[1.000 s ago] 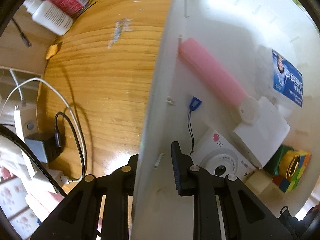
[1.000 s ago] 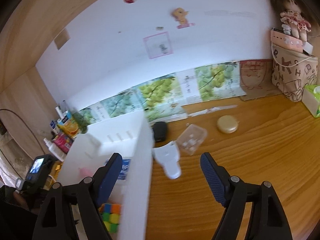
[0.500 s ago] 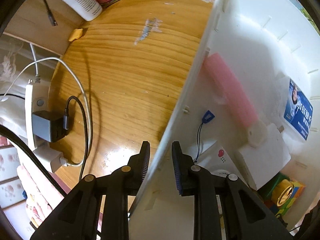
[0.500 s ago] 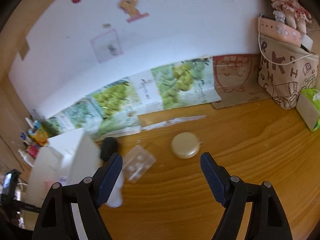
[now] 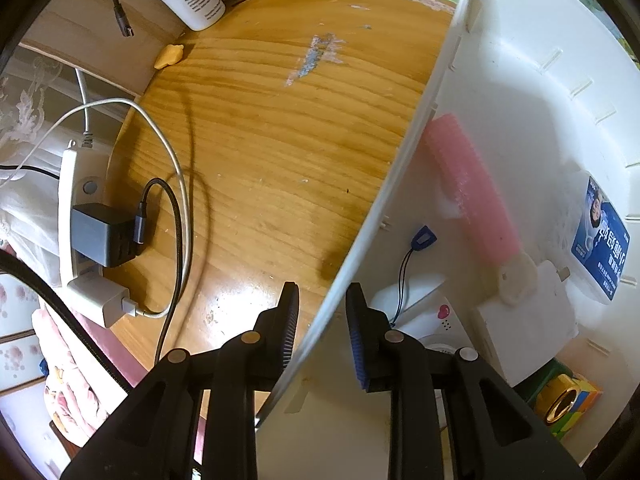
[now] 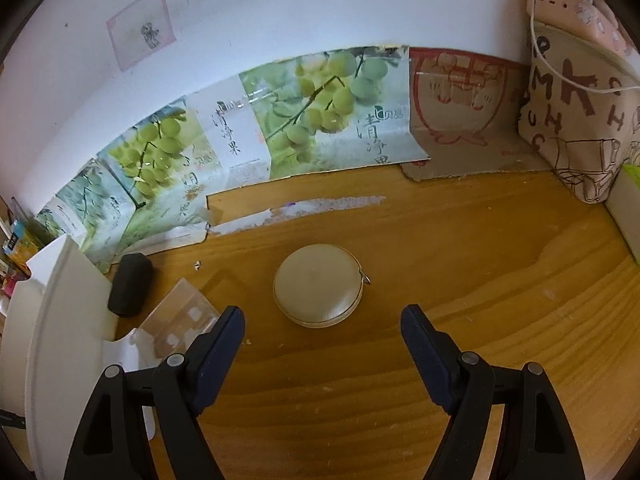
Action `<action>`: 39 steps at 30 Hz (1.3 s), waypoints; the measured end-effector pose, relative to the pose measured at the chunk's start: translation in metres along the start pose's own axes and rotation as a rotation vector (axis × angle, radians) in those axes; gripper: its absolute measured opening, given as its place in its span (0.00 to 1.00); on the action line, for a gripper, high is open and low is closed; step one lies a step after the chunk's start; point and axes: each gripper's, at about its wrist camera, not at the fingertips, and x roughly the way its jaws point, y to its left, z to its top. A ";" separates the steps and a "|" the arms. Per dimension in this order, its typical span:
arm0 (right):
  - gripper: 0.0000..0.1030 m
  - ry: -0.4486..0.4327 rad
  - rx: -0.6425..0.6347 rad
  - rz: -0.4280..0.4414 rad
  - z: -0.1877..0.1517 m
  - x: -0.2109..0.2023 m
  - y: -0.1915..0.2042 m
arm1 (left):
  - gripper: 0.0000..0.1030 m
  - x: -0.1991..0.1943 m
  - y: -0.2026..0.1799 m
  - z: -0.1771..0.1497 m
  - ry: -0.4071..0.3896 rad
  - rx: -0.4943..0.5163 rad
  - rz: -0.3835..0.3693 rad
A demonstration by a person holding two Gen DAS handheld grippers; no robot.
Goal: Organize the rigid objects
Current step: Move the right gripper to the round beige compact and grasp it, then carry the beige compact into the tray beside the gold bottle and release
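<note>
Scuffed wooden desk [image 6: 400,380] against a white wall [image 6: 320,8], grape posters [image 6: 320,112] along its foot.

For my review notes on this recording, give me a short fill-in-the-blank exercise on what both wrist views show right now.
1. The left hand-held gripper straddles the wall of the white ____.
2. The long item inside the bin is coloured ____.
3. The round beige case lies on the wooden ____.
4. Nothing sits between the fingers of the ____ hand-held gripper.

Missing words: bin; pink; table; right
</note>
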 end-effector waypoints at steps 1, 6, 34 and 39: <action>0.78 0.001 -0.006 -0.008 0.001 0.003 0.000 | 0.25 -0.003 -0.004 -0.002 -0.001 -0.002 0.001; 0.78 0.017 -0.003 -0.031 0.007 0.016 -0.002 | 0.25 -0.005 -0.007 -0.002 0.001 -0.013 0.001; 0.54 0.014 -0.053 -0.010 0.012 0.005 0.010 | 0.26 -0.009 0.005 -0.012 -0.016 -0.039 -0.045; 0.54 -0.015 -0.040 0.018 0.015 -0.012 0.013 | 0.26 -0.010 0.009 -0.014 -0.021 -0.031 -0.062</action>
